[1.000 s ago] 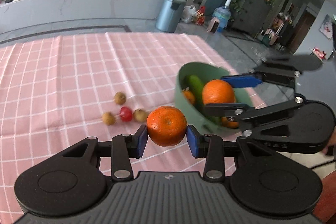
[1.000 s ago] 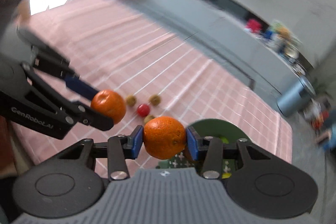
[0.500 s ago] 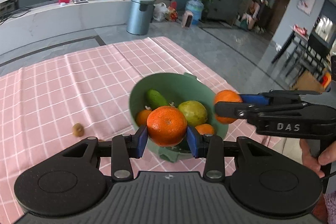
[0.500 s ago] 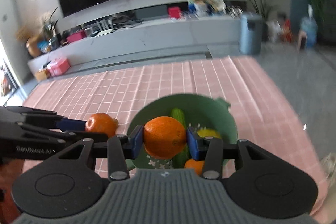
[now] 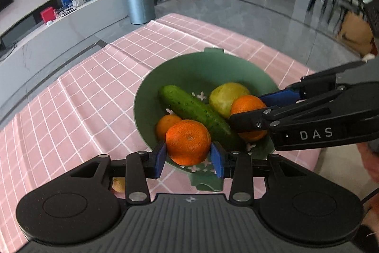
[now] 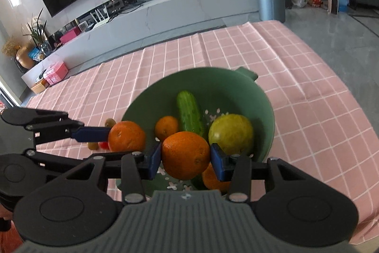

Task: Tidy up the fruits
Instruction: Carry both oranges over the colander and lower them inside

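Left wrist view: a tabletop (image 5: 78, 96) covered by a pink checked cloth carries a green bowl (image 5: 189, 68) with small tab handles, standing near the cloth's right-hand edge. Inside the bowl lie a cucumber (image 5: 189, 108), set diagonally, a yellow-green pear-like fruit (image 5: 225, 96) just beside it, and a small orange (image 5: 165, 125) against the near wall. The left gripper (image 5: 188, 155) is clamped on an orange (image 5: 188, 141), its blue pads pressing both sides, and holds it over the bowl's near rim. The right gripper (image 5: 251, 110) enters from the right, clamped on a second orange (image 5: 246, 103) above the bowl's interior. Right wrist view: the right gripper (image 6: 186, 160) grips its orange (image 6: 186, 154) over the bowl (image 6: 151, 98), while the left gripper (image 6: 118, 141) carries its orange (image 6: 126, 135) at the bowl's left rim. Several small fruits (image 6: 99, 145) lie on the cloth left of the bowl, partly hidden behind the left gripper.
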A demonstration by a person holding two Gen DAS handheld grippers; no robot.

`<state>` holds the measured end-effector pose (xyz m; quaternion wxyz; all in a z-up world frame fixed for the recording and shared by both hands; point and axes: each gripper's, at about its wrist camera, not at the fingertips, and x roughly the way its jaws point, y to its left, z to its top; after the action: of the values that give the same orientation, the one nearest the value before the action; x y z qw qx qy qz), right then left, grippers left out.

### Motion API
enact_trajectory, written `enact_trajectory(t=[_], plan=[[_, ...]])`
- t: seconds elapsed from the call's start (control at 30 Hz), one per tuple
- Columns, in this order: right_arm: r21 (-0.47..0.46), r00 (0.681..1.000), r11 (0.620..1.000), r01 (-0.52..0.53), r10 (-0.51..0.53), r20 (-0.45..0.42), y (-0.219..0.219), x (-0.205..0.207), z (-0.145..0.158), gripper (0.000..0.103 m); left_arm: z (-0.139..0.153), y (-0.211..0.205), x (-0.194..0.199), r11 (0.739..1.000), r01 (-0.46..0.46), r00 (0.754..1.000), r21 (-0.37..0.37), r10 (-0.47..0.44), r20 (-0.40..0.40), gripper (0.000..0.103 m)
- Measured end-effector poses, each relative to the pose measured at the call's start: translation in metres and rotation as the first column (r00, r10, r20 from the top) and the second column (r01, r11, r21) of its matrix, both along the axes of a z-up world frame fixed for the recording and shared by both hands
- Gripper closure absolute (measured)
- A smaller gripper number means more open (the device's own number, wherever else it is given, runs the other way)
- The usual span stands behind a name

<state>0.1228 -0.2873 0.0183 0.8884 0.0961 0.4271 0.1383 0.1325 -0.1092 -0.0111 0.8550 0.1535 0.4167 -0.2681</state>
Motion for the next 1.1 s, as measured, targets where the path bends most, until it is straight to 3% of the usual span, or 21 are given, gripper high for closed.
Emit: enact_trajectory(t=[0.3, 0.7, 1.1], plan=[[-0.007, 0.999, 1.000, -0.011, 0.011, -0.033, 0.003, 0.006, -0.010, 0.062, -0.008, -0.005, 0.004, 0.999, 0.047, 0.999, 0.018, -0.047, 0.009, 0.057], [-0.018, 0.999, 0.999, -0.034, 0.033, -0.043, 0.007, 0.008, -0.011, 0.062, 0.003, 0.005, -0.006, 0.999, 0.041, 0.998, -0.012, -0.040, 0.050, 0.046], [-0.094, 0.991, 0.988, -0.121, 0.115, -0.066, 0.024, 0.011, -0.015, 0.060, 0.031, 0.034, -0.018, 0.994, -0.084, 0.991, -0.070, 0.091, 0.101, 0.043]])
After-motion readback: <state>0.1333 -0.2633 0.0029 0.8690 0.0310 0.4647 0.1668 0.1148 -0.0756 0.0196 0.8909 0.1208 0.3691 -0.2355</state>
